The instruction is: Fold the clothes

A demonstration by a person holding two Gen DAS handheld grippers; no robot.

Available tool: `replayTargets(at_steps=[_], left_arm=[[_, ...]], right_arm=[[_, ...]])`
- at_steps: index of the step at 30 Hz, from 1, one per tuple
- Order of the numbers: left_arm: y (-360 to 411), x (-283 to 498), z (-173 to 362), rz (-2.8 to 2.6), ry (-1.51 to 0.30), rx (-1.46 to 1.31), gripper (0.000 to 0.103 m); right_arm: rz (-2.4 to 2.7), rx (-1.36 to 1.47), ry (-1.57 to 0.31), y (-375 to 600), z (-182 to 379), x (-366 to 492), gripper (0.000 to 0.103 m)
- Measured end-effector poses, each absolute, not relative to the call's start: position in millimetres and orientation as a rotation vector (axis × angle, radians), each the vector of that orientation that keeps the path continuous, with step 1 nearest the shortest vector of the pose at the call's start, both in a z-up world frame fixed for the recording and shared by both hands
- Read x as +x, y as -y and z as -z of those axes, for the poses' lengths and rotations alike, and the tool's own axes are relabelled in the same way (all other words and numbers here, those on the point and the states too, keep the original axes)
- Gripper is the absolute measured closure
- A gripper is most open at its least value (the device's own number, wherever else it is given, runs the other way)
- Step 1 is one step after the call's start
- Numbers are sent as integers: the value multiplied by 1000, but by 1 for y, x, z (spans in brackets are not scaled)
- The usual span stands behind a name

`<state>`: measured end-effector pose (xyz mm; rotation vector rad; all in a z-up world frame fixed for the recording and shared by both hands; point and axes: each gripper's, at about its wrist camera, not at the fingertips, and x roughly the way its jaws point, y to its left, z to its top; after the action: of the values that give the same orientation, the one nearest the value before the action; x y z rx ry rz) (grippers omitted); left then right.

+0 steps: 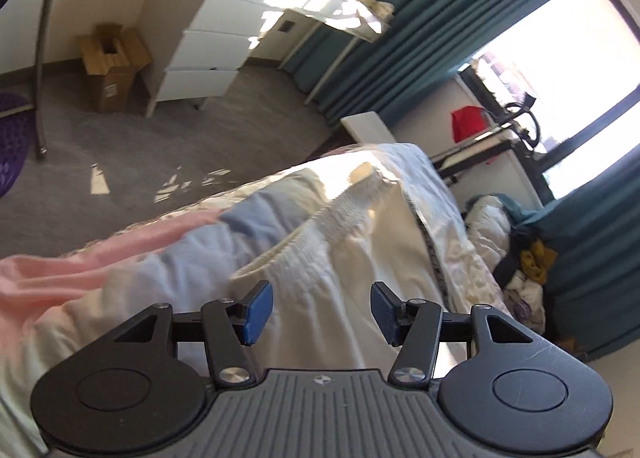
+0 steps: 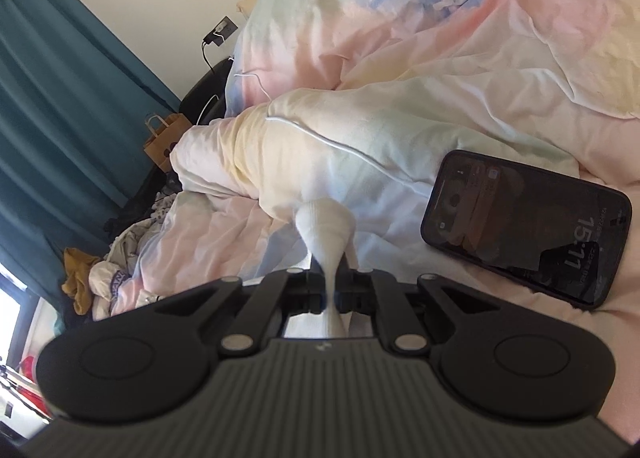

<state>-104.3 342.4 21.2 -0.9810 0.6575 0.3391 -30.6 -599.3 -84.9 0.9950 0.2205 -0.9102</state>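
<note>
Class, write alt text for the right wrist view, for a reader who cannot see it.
The right gripper is shut on a white sock that hangs bunched above a rumpled pastel duvet. A black phone with its screen lit lies on the bedding to the right of the sock. Teal curtains and a heap of clothes fill the left side.

Daylight floods from window (image 1: 560, 70) at right of left view, blown out; sun patches on carpet (image 1: 160, 146). Motion blur lower left. Fisheye bending at edges; right view dimmer, soft.
</note>
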Motion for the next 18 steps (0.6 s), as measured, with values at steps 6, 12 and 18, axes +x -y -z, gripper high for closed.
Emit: replayTargets(at_steps=[6,12,18], left_arm=[[-374,-115,36,-341,-676,-1194,48],[-373,-96,48,-286,-700,-1167,51],[-357,-74,50,-237,-679,-1080,54]], right_arm=[[908,1012,-251,601,89,-33,96],[898,1010,-246,599,86,-35,96],[870,1001,-238,598,85,-33,95]])
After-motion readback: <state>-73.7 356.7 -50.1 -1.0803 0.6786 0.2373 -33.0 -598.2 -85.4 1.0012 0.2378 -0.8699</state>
